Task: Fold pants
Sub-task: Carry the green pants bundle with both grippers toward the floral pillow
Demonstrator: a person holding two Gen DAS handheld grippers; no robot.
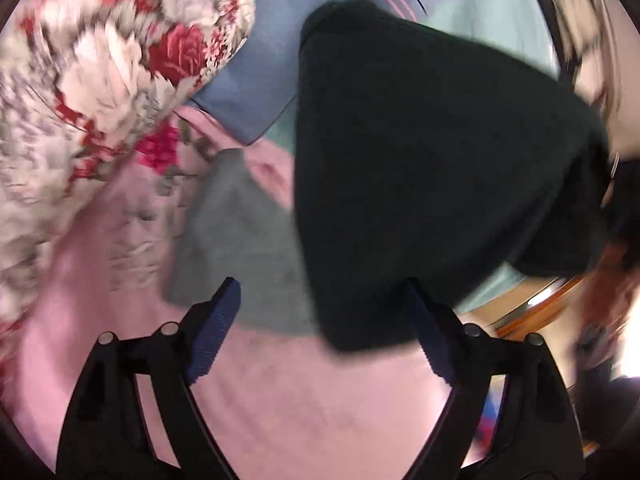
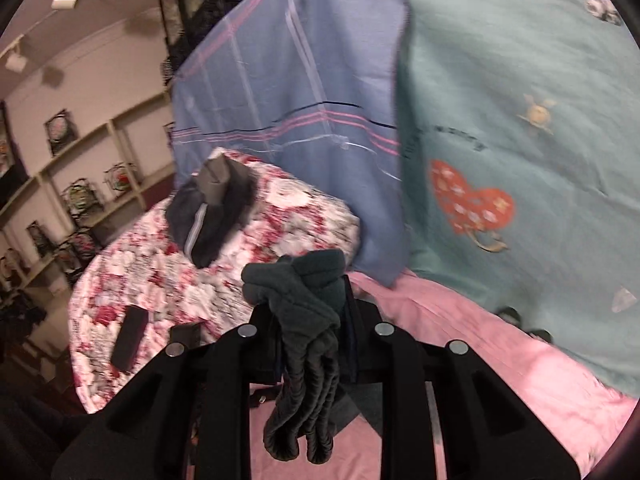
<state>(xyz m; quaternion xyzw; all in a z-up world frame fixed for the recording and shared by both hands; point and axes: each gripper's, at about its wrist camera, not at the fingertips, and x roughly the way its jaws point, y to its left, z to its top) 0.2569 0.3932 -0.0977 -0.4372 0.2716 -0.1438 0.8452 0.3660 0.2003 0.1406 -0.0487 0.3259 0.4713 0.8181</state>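
The dark green pants (image 1: 420, 160) hang as a wide, blurred sheet over the right half of the left wrist view. Their lower corner dips between the blue pads (image 1: 216, 332) of my left gripper (image 1: 324, 320), which stands open and grips nothing. In the right wrist view my right gripper (image 2: 308, 292) is shut on a bunched wad of the pants (image 2: 296, 276). Rolled folds of the fabric (image 2: 304, 400) droop back between its arms and hide the fingertips.
A pink sheet (image 1: 280, 400) covers the bed, with a grey cloth (image 1: 240, 240) lying on it. A floral quilt (image 2: 200, 280) carries dark folded garments (image 2: 212, 212) and a black flat object (image 2: 130, 334). Beyond are a blue striped cloth (image 2: 300, 100), a teal heart-print sheet (image 2: 520, 120) and wall shelves (image 2: 80, 160).
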